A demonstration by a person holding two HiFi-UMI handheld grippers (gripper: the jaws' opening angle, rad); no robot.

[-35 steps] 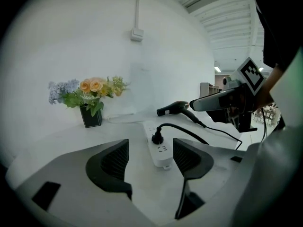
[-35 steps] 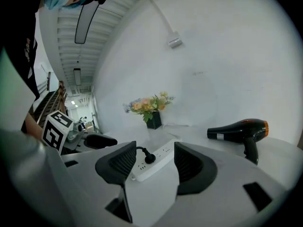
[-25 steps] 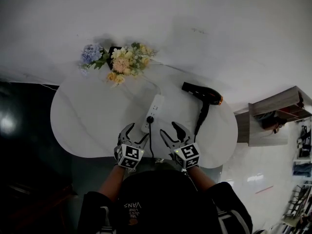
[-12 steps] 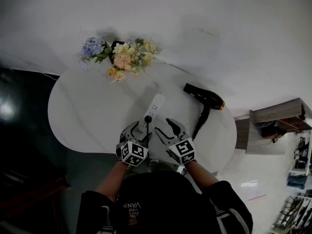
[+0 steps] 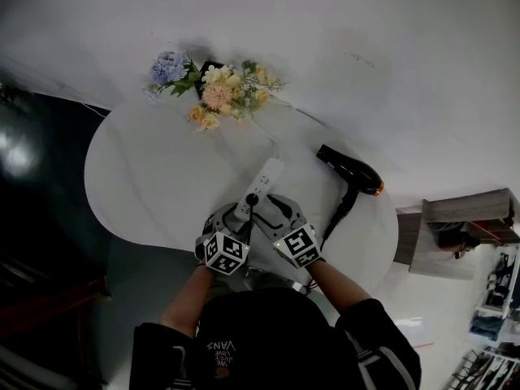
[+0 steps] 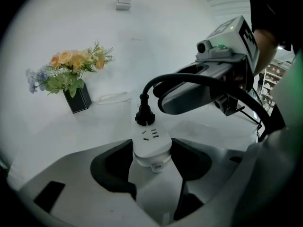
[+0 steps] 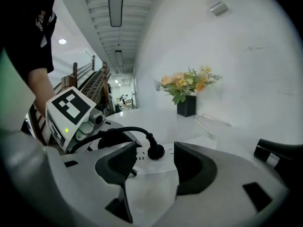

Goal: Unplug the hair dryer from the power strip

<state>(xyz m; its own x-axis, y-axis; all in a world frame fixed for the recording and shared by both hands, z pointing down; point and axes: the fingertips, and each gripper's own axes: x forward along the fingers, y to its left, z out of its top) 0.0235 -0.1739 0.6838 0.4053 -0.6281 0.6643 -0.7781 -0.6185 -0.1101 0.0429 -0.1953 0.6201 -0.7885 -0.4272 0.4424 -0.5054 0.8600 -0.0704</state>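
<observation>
A white power strip (image 5: 263,182) lies mid-table with the hair dryer's black plug (image 5: 252,199) in its near socket. The black hair dryer (image 5: 354,171) rests to the right, its cord running back to the plug. My left gripper (image 5: 233,216) is closing on the strip's near end (image 6: 151,144); both pads meet its sides, just short of the plug (image 6: 145,117). My right gripper (image 5: 270,211) stands open. Its jaws straddle the plug (image 7: 156,151) with a gap on each side. The dryer (image 7: 279,155) shows at that view's right edge.
A bunch of flowers in a black square vase (image 5: 218,93) stands at the table's far edge, with the strip's white lead (image 6: 113,97) curling near it. The white oval table (image 5: 154,177) ends close behind the grippers. A wooden shelf (image 5: 467,218) stands to the right.
Both grippers have moved forward and down onto the strip. The left jaws have narrowed around its near end. The right gripper has rolled and come over the plug.
</observation>
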